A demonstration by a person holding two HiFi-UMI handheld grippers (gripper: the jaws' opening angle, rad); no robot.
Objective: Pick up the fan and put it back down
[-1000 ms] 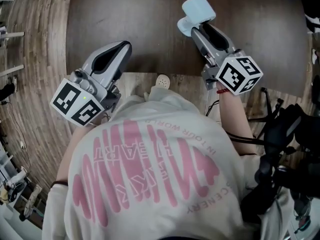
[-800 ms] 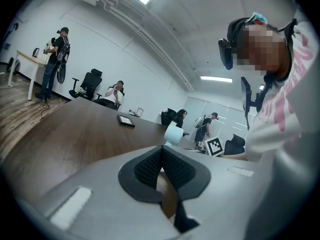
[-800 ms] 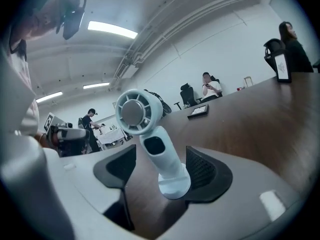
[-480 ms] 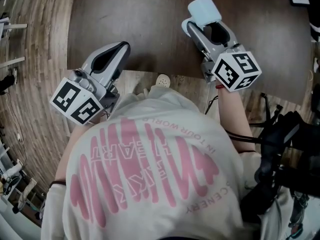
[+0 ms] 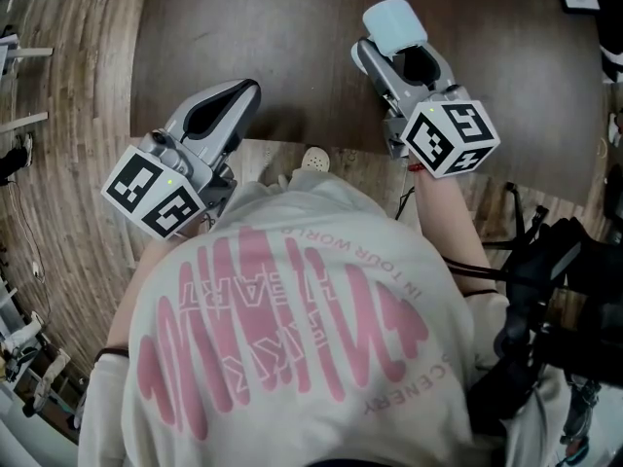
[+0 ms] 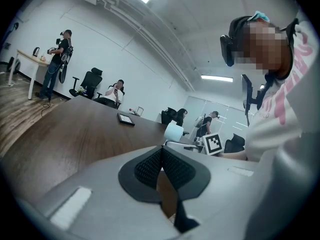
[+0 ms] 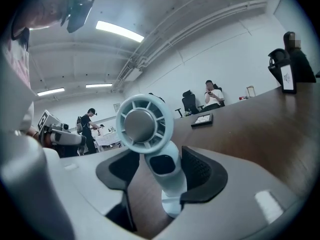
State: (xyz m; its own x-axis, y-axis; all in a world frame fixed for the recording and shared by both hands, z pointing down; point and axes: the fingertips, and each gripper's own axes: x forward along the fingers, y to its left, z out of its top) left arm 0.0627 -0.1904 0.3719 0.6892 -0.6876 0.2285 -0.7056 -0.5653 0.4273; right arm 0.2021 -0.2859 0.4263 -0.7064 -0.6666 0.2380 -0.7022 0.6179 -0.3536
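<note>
**Fan upright between loose right jaws**

The fan (image 7: 145, 121) stood on its base on the table (image 5: 243, 27), at the upper right of the head view and in the centre of the right gripper view. The right gripper (image 7: 160, 171) had its jaws round the handle and closing, the right pad just beside it and the left pad apart, so nothing was clamped. At the left of the head view, the left gripper (image 6: 162, 166) hung at the table's near edge, jaws together and empty.

The step read as a loose hold at table level: either the grasp or the letting-go, and the frames did not settle which. A lift would call for both pads squarely on the handle first. A retreat would call for wider jaws and a straight pull back, clear of the fan.
</note>
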